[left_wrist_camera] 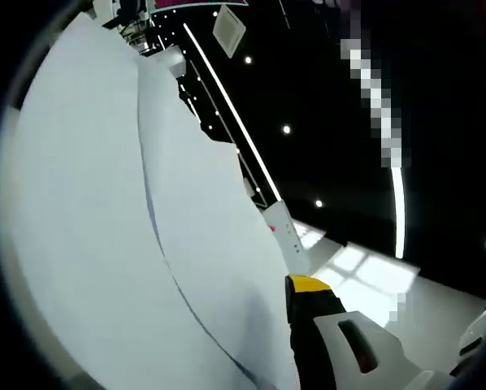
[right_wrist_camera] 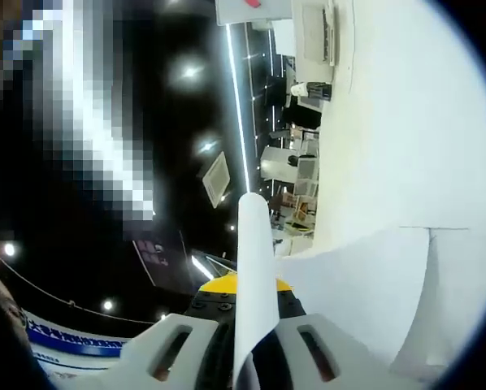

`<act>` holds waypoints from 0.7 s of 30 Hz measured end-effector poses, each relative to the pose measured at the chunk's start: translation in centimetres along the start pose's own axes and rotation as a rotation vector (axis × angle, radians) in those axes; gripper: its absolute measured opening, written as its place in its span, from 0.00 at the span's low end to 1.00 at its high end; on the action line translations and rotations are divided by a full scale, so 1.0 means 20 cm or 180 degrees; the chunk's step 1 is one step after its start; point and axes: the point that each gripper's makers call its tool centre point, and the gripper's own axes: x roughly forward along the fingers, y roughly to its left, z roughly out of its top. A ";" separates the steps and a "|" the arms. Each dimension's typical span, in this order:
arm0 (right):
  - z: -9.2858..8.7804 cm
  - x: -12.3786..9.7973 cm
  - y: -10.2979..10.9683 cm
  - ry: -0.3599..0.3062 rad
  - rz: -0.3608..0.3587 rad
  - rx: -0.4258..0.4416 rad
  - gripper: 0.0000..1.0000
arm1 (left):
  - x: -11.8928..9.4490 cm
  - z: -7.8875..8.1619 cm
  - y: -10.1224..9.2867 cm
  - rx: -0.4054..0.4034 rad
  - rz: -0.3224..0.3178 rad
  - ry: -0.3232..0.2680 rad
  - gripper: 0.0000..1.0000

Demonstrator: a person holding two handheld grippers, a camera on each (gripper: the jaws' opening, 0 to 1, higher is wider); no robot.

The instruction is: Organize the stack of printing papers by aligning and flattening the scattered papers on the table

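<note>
1. Right now both cameras point up at a dark ceiling with spot lights and long light strips (left_wrist_camera: 227, 97), not down at the table.
2. Left gripper view: my left tool (left_wrist_camera: 340, 337) shows as one jaw with a yellow tip and a white body at the lower right. White printing papers (left_wrist_camera: 105, 211) cover the left half of the frame, at least two sheets overlapping, with a curved edge running between them.
3. Left tool state: the sheets' edge lies right against the yellow-tipped jaw, but the second jaw is hidden behind paper, so I can't tell whether it is clamped or open.
4. Right gripper view: my right tool (right_wrist_camera: 245, 325) has both white jaws rising from the bottom, yellow part between them. A paper edge (right_wrist_camera: 255, 268) stands up in the narrow gap, seen edge-on, and the jaws look closed onto it.
5. More white sheet (right_wrist_camera: 405, 162) spreads across the right half of that view, with a straight edge and corner low right.
6. Writing: a blue-and-white banner (right_wrist_camera: 60, 337) at lower left carries characters too blurred to read. A red mark on a white ceiling sign (right_wrist_camera: 251, 6) at the top is unreadable. A magenta strip at the top of the left gripper view is also illegible.
7. A square ceiling panel (right_wrist_camera: 217, 180) hangs near the light strip.
</note>
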 end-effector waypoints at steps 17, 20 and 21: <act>-0.09 0.01 -0.05 0.0057 -0.0019 0.0047 0.00 | -0.01 0.00 0.00 0.0031 0.0033 -0.0046 0.27; -0.10 0.01 -0.04 0.0057 -0.0019 0.0047 0.00 | -0.01 0.00 0.00 0.0038 0.0034 -0.0048 0.27; -0.11 0.01 -0.03 0.0059 -0.0015 0.0043 0.00 | 0.00 0.00 0.00 0.0040 0.0036 -0.0047 0.27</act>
